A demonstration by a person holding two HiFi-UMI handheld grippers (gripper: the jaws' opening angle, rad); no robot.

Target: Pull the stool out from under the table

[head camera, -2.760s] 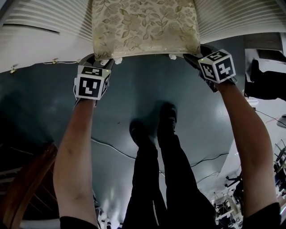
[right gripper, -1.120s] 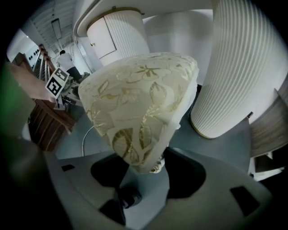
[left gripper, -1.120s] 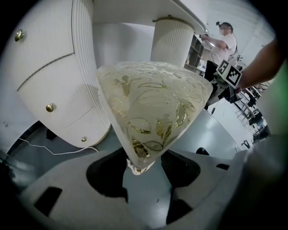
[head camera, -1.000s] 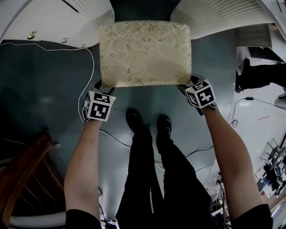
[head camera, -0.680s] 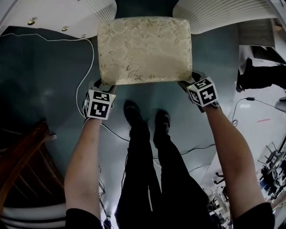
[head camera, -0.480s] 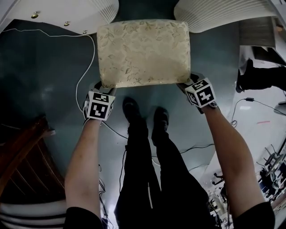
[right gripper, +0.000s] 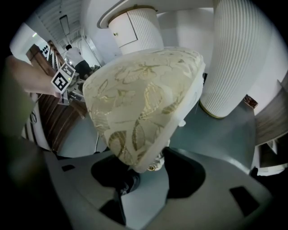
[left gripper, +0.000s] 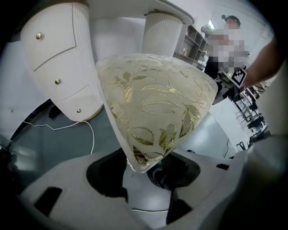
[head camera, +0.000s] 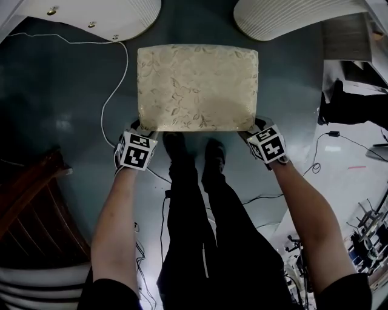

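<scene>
My left gripper (head camera: 140,128) clamps the stool (head camera: 197,85) at its 7 o'clock corner, and my right gripper (head camera: 253,128) clamps the 5 o'clock corner. The stool stands clear of the table pedestals (head camera: 285,18) at 11 and 1. Pull both corners evenly toward 6, stepping back first.
</scene>
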